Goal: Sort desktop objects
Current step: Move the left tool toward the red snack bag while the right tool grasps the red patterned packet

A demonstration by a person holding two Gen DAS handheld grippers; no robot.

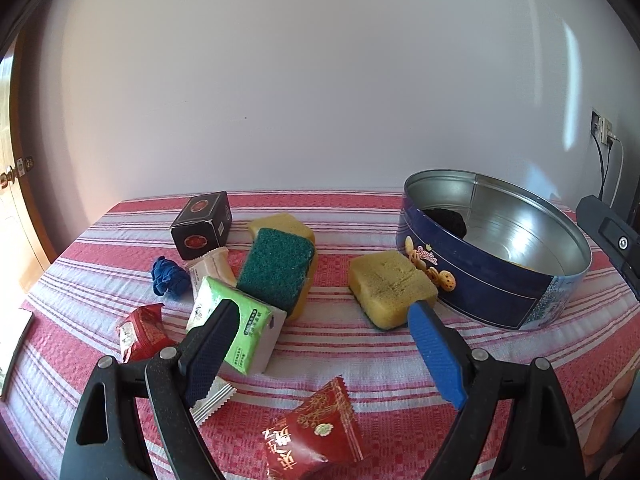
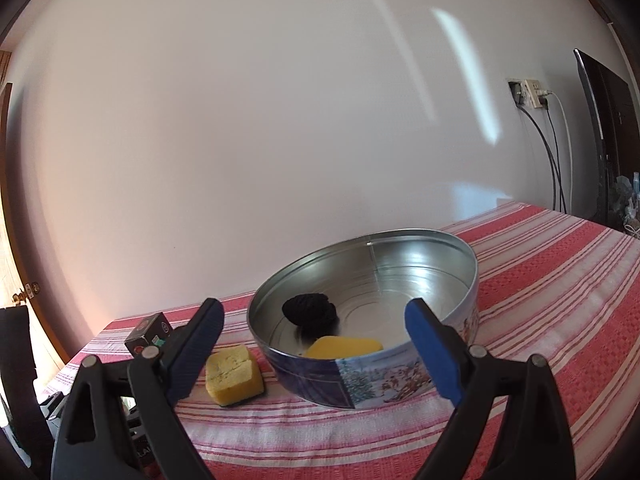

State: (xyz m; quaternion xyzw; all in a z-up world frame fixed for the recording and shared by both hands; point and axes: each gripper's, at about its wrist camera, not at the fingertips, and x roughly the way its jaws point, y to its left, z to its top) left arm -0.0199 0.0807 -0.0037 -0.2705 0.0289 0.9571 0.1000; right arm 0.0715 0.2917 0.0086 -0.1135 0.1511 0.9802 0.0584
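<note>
Yellow sponge (image 1: 390, 292) centre frame, beside tin (image 1: 520, 304): light, soft, compressible; grip across its sides; left gripper (image 1: 324, 344) and right gripper (image 2: 314, 344) both spread, empty.

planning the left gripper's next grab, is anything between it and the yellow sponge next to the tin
Nothing visible. The left gripper is open, and only bare striped tablecloth lies between its fingers and the yellow sponge. The tissue pack sits off to the left, the cookie tin just behind the sponge.

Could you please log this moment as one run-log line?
left gripper: open, empty | right gripper: open, empty | tin: holds black ball, yellow sponge | table: sponges, packets left
</note>
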